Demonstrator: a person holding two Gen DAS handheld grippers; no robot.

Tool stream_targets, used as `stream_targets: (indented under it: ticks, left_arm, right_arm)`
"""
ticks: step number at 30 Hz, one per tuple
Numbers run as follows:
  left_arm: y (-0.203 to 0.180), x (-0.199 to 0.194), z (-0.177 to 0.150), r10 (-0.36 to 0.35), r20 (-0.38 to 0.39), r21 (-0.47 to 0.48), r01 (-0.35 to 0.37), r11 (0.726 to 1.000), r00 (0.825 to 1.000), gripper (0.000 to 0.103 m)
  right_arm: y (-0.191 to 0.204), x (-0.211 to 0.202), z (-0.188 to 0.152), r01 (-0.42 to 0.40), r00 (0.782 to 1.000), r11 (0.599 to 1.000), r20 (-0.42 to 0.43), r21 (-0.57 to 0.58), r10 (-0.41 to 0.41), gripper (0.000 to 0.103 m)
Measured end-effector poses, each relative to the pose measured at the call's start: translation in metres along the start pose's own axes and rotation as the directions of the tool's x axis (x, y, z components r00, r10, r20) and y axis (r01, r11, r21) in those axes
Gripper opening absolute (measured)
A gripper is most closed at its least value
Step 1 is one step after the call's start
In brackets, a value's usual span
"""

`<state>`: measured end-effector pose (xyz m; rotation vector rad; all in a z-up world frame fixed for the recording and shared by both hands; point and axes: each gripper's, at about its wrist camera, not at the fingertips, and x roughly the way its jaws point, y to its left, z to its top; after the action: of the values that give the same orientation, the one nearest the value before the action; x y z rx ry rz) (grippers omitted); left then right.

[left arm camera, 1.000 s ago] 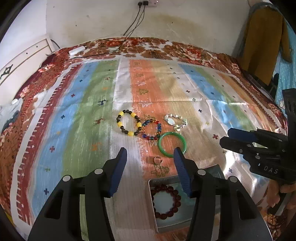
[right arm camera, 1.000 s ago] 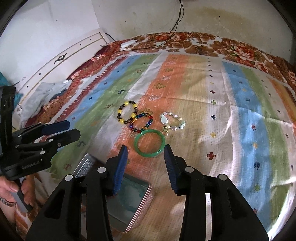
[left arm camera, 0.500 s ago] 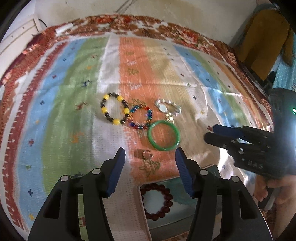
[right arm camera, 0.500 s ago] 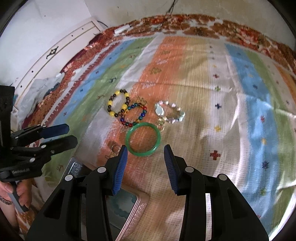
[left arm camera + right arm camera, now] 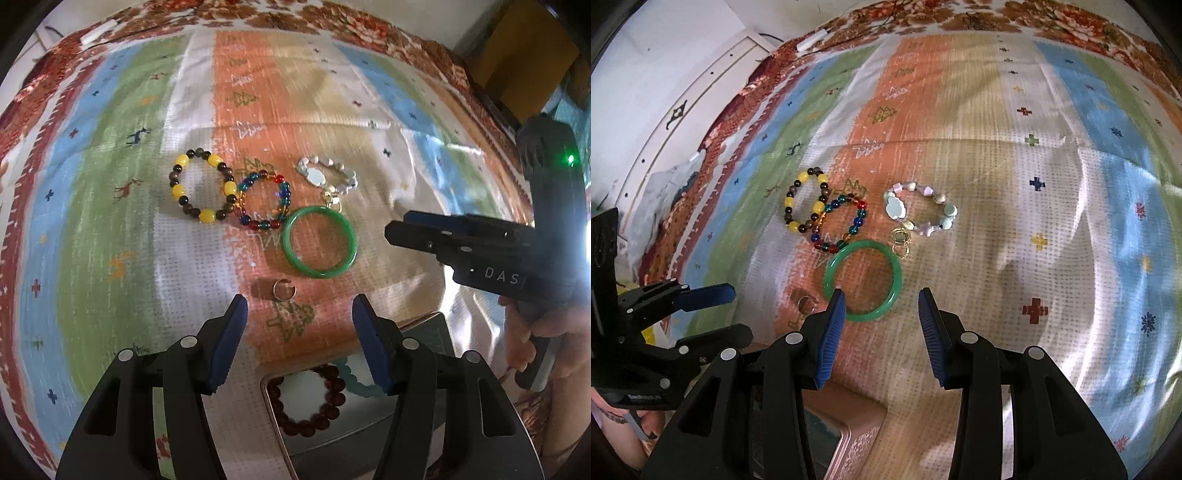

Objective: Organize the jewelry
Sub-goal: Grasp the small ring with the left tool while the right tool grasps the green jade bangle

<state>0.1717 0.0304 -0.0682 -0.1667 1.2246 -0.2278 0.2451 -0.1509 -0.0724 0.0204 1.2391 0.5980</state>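
On the striped bedspread lie a green bangle (image 5: 320, 242) (image 5: 863, 279), a yellow-and-dark bead bracelet (image 5: 202, 191) (image 5: 807, 205), a multicoloured glass bead bracelet (image 5: 264, 199) (image 5: 839, 224), a pale stone bracelet (image 5: 327, 174) (image 5: 921, 209) with gold rings (image 5: 900, 242), and a small ring (image 5: 283, 288) (image 5: 804, 305). A metal tin (image 5: 365, 417) (image 5: 849, 439) holds a dark red bead bracelet (image 5: 308, 400). My left gripper (image 5: 299, 343) is open just short of the small ring. My right gripper (image 5: 882, 332) is open, its left finger over the bangle's near rim.
A white headboard (image 5: 683, 114) borders the bed on the left. A yellow-brown garment (image 5: 524, 48) hangs at the far right. The floral bed border (image 5: 280, 14) runs along the back.
Both grippers have moved forward and down toward the jewelry, which now looks larger. Both stay open. The jewelry has not moved.
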Motion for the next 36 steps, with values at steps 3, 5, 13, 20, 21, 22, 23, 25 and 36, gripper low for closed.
stream_targets:
  ticks: [3,5,13,20,21,22,23,25,36]
  left_arm:
    - [-0.002,0.008,0.003,0.022,-0.022,0.029,-0.021,0.999,1.000,0.059]
    - [-0.005,0.013,0.005,0.035,-0.034,0.049,-0.034,0.998,0.999,0.059]
    - [-0.012,0.034,0.012,0.069,-0.087,0.114,-0.059,0.992,0.994,0.059]
    - [-0.009,0.050,0.020,0.077,-0.134,0.100,-0.064,0.993,0.988,0.051]
    - [-0.008,0.052,0.021,0.080,-0.140,0.098,-0.067,0.993,0.987,0.049]
    - [-0.007,0.055,0.023,0.086,-0.149,0.095,-0.072,0.993,0.985,0.047]
    - [-0.006,0.057,0.023,0.088,-0.156,0.092,-0.074,0.993,0.984,0.046]
    - [-0.004,0.060,0.025,0.089,-0.171,0.086,-0.075,0.993,0.981,0.041]
    - [-0.015,0.079,0.028,0.106,-0.212,0.125,-0.081,0.989,0.971,0.034]
  right_arm:
    - [0.001,0.006,0.003,0.009,1.000,1.000,-0.014,-0.006,-0.009,0.041]
    - [0.001,0.010,0.006,0.017,1.000,1.000,-0.024,-0.009,-0.017,0.041]
    - [0.003,0.027,0.014,0.047,0.997,0.998,-0.060,-0.032,-0.048,0.041]
    - [0.004,0.043,0.019,0.048,0.994,0.998,-0.097,-0.038,-0.052,0.041]
    - [0.004,0.045,0.020,0.048,0.994,0.998,-0.100,-0.039,-0.052,0.041]
    - [0.004,0.047,0.021,0.050,0.993,0.998,-0.106,-0.040,-0.054,0.041]
    - [0.004,0.048,0.021,0.050,0.993,0.998,-0.109,-0.042,-0.054,0.041]
    - [0.004,0.050,0.021,0.046,0.992,0.998,-0.117,-0.044,-0.051,0.041]
    - [0.005,0.062,0.020,0.050,0.987,0.997,-0.147,-0.060,-0.058,0.034]
